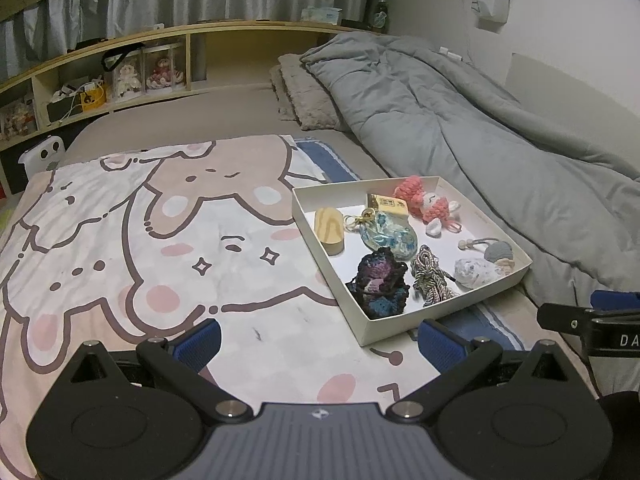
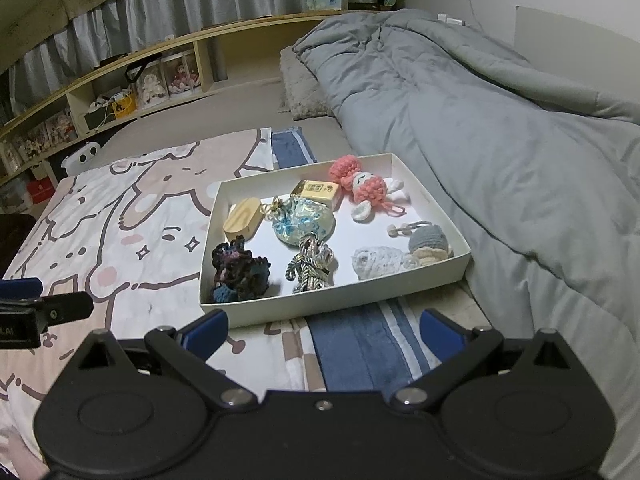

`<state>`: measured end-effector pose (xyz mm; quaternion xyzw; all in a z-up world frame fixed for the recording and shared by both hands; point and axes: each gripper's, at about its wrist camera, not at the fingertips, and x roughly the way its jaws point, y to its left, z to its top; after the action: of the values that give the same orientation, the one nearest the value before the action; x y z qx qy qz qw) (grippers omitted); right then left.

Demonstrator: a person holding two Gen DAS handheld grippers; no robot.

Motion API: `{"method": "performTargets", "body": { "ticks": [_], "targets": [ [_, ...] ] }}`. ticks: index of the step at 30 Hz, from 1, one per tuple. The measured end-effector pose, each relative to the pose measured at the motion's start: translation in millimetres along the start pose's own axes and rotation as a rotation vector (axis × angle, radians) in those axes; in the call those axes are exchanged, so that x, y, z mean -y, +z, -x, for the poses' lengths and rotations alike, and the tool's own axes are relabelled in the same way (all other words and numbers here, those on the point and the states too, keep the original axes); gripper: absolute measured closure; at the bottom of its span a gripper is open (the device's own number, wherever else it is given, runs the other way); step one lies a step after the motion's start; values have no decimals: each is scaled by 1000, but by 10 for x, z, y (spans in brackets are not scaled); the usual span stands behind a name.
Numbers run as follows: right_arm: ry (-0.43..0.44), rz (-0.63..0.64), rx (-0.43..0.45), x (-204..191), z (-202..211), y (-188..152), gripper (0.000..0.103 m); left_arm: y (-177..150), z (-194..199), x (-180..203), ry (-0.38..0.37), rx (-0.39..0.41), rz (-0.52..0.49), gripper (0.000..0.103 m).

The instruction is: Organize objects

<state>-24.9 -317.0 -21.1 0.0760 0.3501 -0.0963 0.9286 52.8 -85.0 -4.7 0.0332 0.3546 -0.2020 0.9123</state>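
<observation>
Trinkets filled a shallow white box (image 2: 420,280) that sat on the bed, half on a cartoon-print blanket (image 1: 140,240) and beside a rumpled grey duvet (image 2: 500,140). Sorting looked either barely begun or already finished; nothing lay loose outside the box. Both grippers hovered short of it, the left gripper (image 1: 318,346) and right gripper (image 2: 326,334) each with fingers spread wide and empty. Nearest the right gripper's fingers lay a dark crocheted piece (image 2: 240,272) and a braided cord (image 2: 310,266); a wooden oval (image 2: 242,220) and pink crocheted doll (image 2: 366,188) sat farther back. Any next move would probably call for reaching forward over the box's near wall and choosing one item.
</observation>
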Motion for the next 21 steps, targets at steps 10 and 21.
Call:
{"method": "performTargets", "body": {
  "ticks": [10, 21],
  "targets": [
    [-1, -2, -5, -13, -3, -12, 0, -1, -19, -3, 8, -4, -1, 0],
    [1, -6, -8, -10, -11, -21, 0, -11, -33, -12, 11, -6, 0, 0]
  ]
}}
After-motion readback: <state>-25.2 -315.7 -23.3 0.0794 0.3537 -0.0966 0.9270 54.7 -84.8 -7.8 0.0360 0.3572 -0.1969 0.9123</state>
